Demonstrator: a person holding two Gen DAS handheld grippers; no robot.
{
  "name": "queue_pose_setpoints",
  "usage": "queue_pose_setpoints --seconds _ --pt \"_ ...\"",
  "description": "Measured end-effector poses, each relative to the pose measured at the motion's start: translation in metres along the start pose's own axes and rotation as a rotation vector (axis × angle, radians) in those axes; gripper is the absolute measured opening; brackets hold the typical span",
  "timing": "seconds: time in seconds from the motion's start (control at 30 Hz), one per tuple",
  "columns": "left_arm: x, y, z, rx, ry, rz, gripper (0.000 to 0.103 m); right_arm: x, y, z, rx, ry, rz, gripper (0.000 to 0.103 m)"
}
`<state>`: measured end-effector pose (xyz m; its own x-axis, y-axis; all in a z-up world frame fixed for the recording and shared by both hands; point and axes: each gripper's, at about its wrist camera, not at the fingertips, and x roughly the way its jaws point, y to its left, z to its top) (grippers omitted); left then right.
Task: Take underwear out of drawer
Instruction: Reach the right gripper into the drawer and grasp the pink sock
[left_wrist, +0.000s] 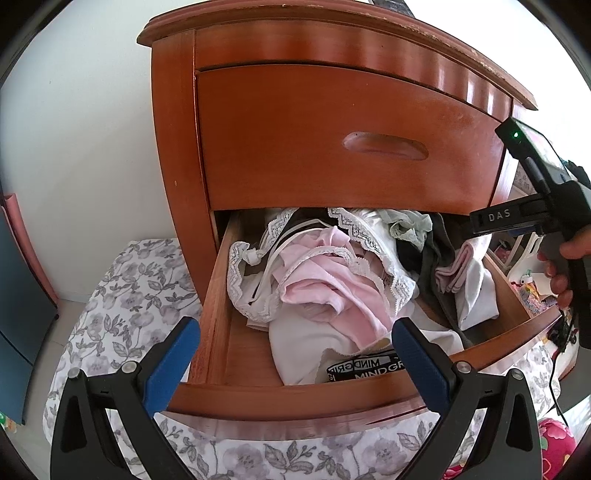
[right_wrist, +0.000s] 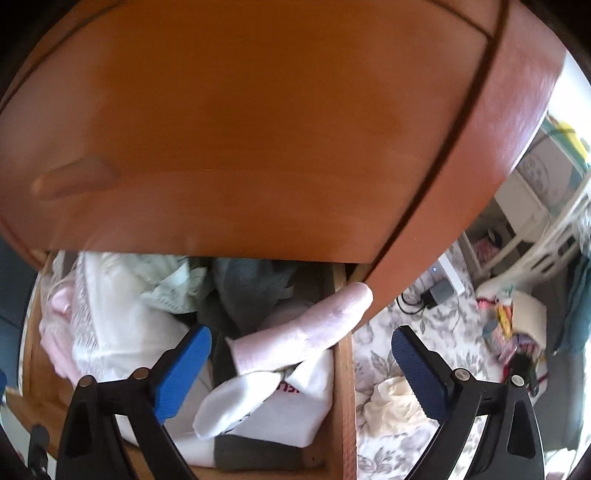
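**Around the dresser: bedding, wall and clutter**

A floral bedspread (left_wrist: 122, 295) in grey and white lies below and to the left of the dresser, running along the bottom edge of the left wrist view. A white wall (left_wrist: 81, 129) rises behind it. A dark blue panel (left_wrist: 22, 314) leans at the left edge, a pink strip (left_wrist: 26, 236) beside it. In the right wrist view, a cream cloth (right_wrist: 391, 402) sits crumpled on the bedspread. A black charger (right_wrist: 434, 295) and its cable lie further back, near white shelving (right_wrist: 532, 221) and blurred colourful clutter (right_wrist: 506, 332).
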<state>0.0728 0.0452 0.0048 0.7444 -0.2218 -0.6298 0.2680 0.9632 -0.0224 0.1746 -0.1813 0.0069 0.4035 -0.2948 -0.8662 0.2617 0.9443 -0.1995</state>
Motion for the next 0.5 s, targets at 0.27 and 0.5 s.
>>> queue_pose_setpoints --seconds 0.27,0.5 --pt "0.001 -0.001 0.0 0.002 0.004 0.004 0.103 0.023 -0.01 0.0 0.059 0.074 0.026 0.081" --pt "0.001 -0.001 0.0 0.002 0.005 0.005 0.103 0.029 -0.018 -0.007 0.108 0.102 0.073 0.059"
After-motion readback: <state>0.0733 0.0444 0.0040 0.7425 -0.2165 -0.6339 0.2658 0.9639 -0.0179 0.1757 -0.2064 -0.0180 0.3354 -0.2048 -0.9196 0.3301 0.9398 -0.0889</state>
